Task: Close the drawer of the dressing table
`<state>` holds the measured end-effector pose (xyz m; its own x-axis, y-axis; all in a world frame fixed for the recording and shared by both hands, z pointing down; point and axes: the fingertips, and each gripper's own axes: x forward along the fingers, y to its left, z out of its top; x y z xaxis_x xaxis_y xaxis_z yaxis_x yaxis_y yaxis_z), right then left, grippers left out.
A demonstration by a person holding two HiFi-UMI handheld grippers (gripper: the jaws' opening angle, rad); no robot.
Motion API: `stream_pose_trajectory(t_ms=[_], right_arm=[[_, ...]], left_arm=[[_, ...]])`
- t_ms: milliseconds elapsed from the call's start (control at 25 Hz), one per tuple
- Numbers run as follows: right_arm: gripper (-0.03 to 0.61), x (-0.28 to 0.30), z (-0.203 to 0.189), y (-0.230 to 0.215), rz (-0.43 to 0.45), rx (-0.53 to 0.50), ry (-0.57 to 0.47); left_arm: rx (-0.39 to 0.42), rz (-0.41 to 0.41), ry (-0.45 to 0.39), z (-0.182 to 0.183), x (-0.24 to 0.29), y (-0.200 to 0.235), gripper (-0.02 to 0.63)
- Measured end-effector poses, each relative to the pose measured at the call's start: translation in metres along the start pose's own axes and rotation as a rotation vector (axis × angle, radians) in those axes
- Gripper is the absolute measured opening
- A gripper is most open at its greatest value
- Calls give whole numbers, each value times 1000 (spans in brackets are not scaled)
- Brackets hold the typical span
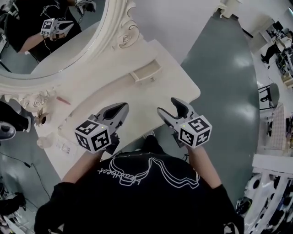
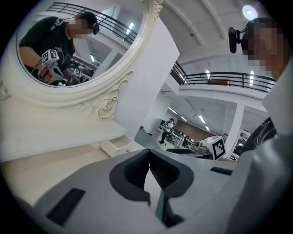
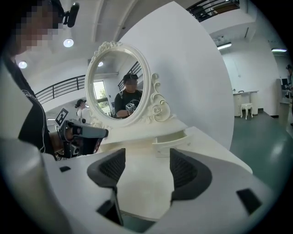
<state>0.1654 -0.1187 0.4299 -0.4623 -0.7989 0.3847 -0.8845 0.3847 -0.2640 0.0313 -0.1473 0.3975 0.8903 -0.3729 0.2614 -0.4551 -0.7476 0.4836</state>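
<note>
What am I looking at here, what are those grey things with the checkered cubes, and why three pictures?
A person is at a white dressing table with a hand-held gripper in each hand; the marked cubes are part of them. One picture comes from a head camera looking down; the other two ride on the grippers. The left hand-held gripper is shut and empty. The right hand-held gripper is open, its jaws closing with nothing between them. The small drawer stands pulled out near the mirror.

A glossy grey-green floor [image 1: 224, 73] runs past a white wall [image 1: 169, 18] to a dark office chair [image 1: 269, 95] (at the head view's right edge), with a railed balcony [image 2: 219, 78] and ceiling lights [image 2: 249, 11] overhead.
</note>
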Motion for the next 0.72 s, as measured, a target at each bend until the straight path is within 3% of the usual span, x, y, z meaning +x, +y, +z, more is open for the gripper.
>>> stream_pose_trajectory(t_ms=[720], right_arm=[[239, 119, -25, -88, -5, -82, 184]], left_arm=[[-116, 196, -57, 9, 27, 77, 4]])
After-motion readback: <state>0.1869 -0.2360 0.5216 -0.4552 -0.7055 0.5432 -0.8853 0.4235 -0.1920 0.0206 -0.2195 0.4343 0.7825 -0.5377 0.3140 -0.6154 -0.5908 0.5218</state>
